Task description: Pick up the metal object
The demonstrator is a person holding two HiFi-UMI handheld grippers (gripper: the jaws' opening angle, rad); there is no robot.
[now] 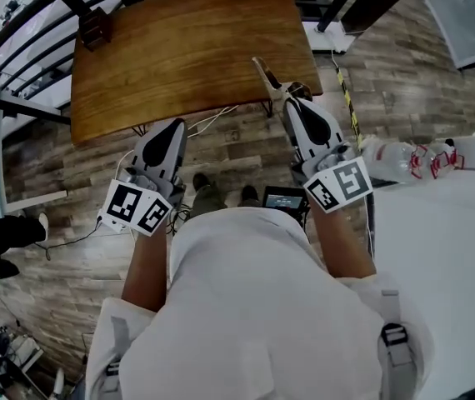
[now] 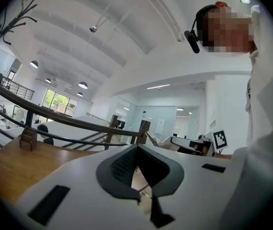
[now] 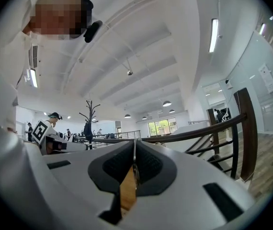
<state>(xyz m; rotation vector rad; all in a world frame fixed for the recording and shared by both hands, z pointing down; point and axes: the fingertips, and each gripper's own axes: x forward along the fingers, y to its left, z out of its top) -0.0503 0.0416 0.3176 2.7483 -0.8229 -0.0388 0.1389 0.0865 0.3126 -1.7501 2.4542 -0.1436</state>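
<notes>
Nearest: white shirt, forearms, marker cubes on both claws.

Left claw (image 1: 174,125): jaws closed tip to tip, nothing between them. It is held over the plank floor (image 1: 229,144), just short of the table's near edge.

Right claw (image 1: 292,98): jaws pinched on the metal object (image 1: 266,73), a thin bright strip clamped edge-on between the pads. The strip sticks forward over the near right corner of the table (image 1: 179,48); whether it touches the wood cannot be told.

Far left of the table: small wooden block (image 1: 95,28). Beyond it: dark railing (image 1: 21,15).

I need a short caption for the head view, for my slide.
Head view: the right gripper, jaws shut on a thin metal object, beside a wooden table.
</notes>
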